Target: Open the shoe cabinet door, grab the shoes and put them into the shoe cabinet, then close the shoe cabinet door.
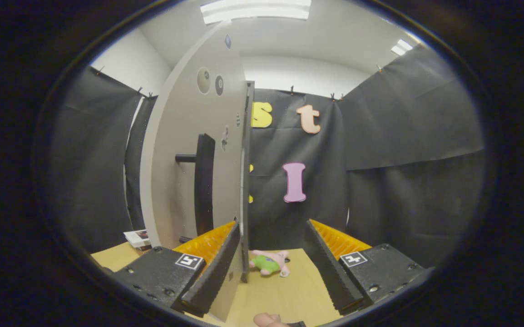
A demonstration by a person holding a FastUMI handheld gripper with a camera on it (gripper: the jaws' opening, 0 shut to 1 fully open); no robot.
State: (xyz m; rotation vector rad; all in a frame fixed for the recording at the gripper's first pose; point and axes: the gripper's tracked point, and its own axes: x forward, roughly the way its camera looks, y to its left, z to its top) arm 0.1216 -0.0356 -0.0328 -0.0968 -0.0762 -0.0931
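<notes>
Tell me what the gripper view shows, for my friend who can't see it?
The open claw points at the edge of a grey cabinet door with a black handle, swung open. Beyond the fingers, a pink and green plush toy lies on the wooden table.

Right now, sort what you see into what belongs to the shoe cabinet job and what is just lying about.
For the job:
- cabinet door, swung open, edge-on just past the left finger
- black door handle
- gripper, open, fingers empty

Lying about:
- pink and green plush toy on the wooden table, ahead between the fingers
- booklets left of the door
</notes>
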